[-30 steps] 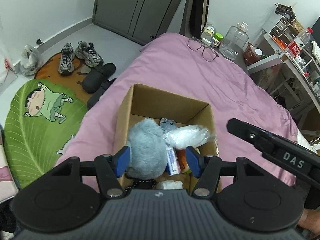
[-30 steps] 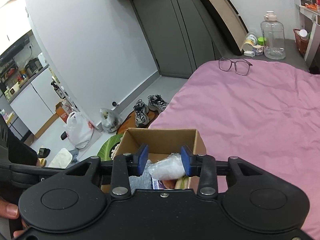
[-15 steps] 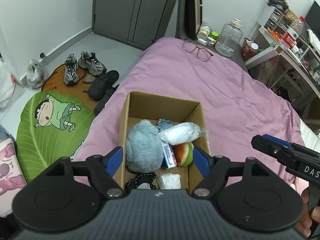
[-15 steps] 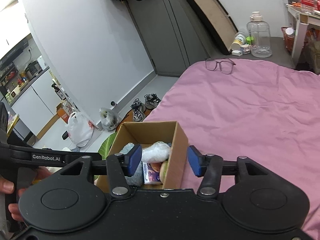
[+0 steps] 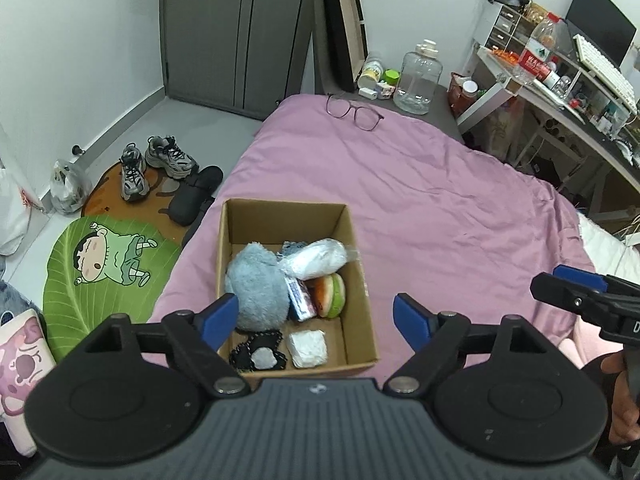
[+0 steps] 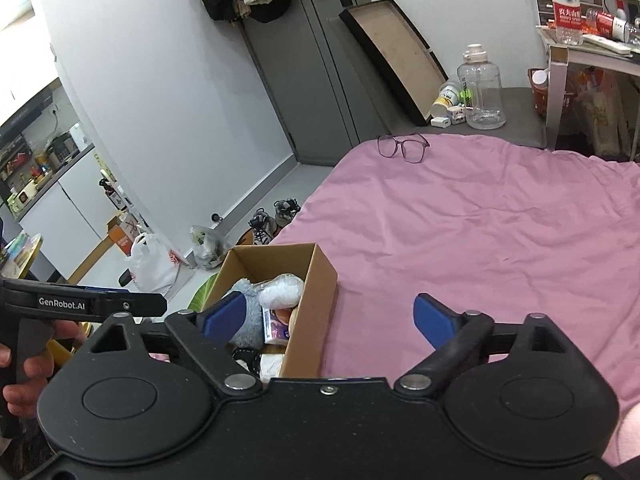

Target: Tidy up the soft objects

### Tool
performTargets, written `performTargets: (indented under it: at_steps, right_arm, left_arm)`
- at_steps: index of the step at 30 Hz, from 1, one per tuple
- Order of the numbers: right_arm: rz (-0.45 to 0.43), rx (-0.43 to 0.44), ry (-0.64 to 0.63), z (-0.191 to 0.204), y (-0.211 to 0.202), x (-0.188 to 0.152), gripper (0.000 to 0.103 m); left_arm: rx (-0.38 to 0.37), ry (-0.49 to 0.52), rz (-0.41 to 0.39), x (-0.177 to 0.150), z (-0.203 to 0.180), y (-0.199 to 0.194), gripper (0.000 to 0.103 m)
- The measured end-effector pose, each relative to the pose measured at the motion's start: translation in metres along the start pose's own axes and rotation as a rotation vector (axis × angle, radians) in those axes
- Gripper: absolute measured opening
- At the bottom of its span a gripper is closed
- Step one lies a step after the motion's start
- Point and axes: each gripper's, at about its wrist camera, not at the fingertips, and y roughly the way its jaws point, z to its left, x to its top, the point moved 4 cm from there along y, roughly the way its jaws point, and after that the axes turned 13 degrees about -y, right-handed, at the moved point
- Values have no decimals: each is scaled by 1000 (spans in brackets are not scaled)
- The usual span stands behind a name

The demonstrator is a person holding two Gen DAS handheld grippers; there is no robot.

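Found left tongs (image 5: 314, 318) with jaws opening wide and nothing between the pads. A second ago these closely flanked the grey plush (image 5: 258, 284). Now backed off and raised, with the cardboard box (image 5: 232, 240) sitting smaller in view at 12 o'clock of the jaws.

Found right tongs (image 6: 328, 316) likewise opening and empty. A second ago narrow around the white wrapped bundle (image 5: 316, 258). Now pulled away toward 3 o'clock of the box, spanning its near corner without touching.

Contents of box, left wrist view:
- grey plush at 9 o'clock, against the left wall
- white wrapped bundle at 1 o'clock, lying across the top of the pile
- burger toy (image 5: 330, 294) at 3 o'clock
- small packet (image 5: 298, 300) at centre, wedged between plush and burger toy
- black knit piece (image 5: 258, 354) at 7 o'clock
- white tissue pack (image 5: 307, 348) at 5 o'clock

Read as release complete for both plush and bundle, since neither is touched by a pad. Saw no soft item loose on the pink bed cover (image 5: 440, 200), only glasses (image 5: 354, 110) at its 12 o'clock edge. Judged sorting at or near its end, unless more lies out of frame.
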Motion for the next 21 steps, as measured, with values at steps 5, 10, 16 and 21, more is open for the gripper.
performTargets:
  at_steps: [5,10,16,21]
  right_arm:
    - [-3,10,-5,-2,-19,-3,100]
    - [-12,17,-8,-1,-40,-6,103]
    - [-21,25,-19,4,-68,-7,103]
    - [-34,39,-30,9,-87,-10,103]
  left_arm:
    - [5,-10,-16,-10,-7,-19,90]
    - [-5,-16,-40,-21,-15,-40,93]
    - [-15,-10,-70,-37,-25,-61,99]
    - [-21,-23,-93,-47,-29,-75,101]
